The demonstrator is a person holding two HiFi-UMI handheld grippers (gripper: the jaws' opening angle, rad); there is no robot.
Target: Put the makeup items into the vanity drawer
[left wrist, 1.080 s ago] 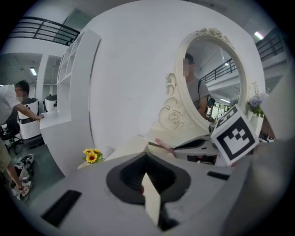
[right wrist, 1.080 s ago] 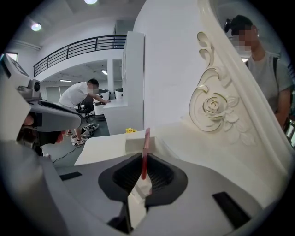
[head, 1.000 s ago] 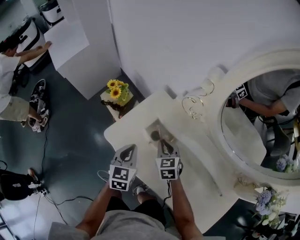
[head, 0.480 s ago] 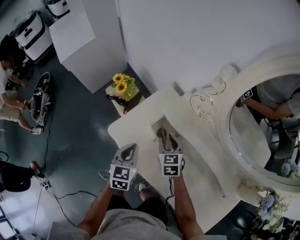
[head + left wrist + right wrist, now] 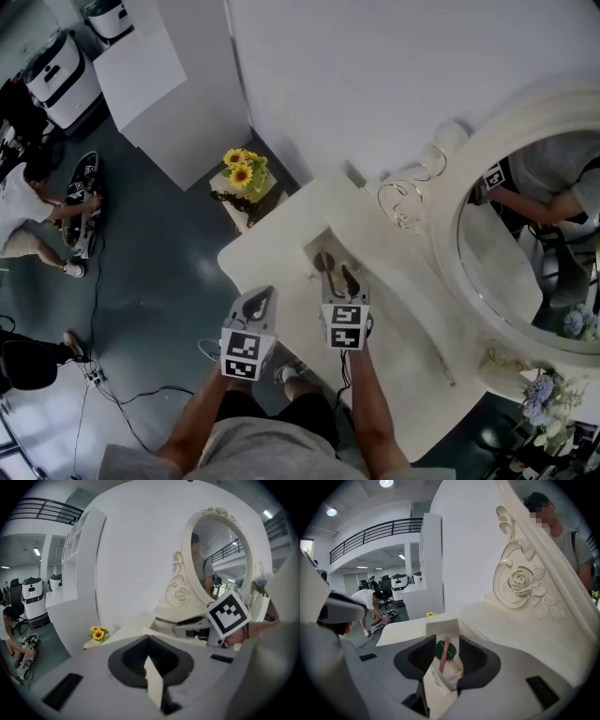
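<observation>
Vanity top (image 5: 272,239): open drawer (image 5: 440,624) holds round green compact (image 5: 451,649), pink stick (image 5: 444,653); right gripper (image 5: 446,641) apart, left gripper (image 5: 149,641) closed, empty.

The drawer (image 5: 311,251) is open, pulled out of the cream vanity top near the middle of the head view. It is cream-white, with plain straight walls. In the right gripper view its far wall (image 5: 440,626) shows just below centre, and two makeup items lie inside. One is a round dark green case (image 5: 452,651), lying flat. The other is a slim pink stick (image 5: 444,655), which lies across the case and runs roughly top to bottom of the frame, tilted slightly.
</observation>
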